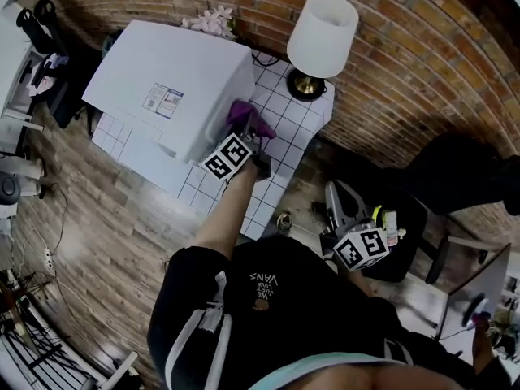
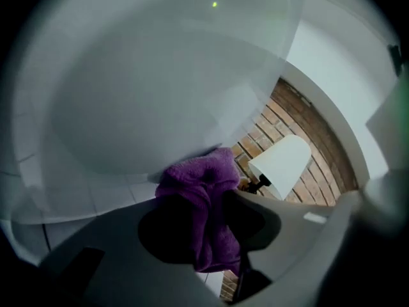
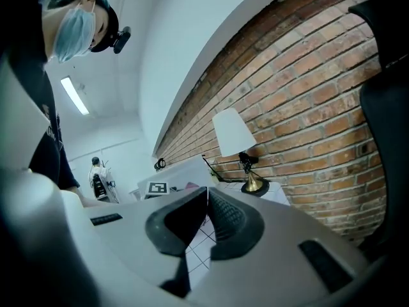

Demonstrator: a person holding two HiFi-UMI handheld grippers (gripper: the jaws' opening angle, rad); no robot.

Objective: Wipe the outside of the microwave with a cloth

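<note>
We see the left gripper [image 1: 249,135] with its jaws clamped on a purple cloth [image 1: 246,119]. The cloth is pressed against the side wall of the white microwave [image 1: 175,80], the wall that faces the lamp [image 1: 321,35]. In the left gripper view the cloth runs lengthwise between the jaws. Its bunched end points at the microwave's wall and touches it, and its loose end trails back along the jaws. The microwave stands on a white tiled tabletop [image 1: 280,149]. The right gripper [image 1: 336,192] hangs well apart from the microwave, beyond the tabletop's edge. Its jaws are closed together on nothing and aimed toward the microwave.
</note>
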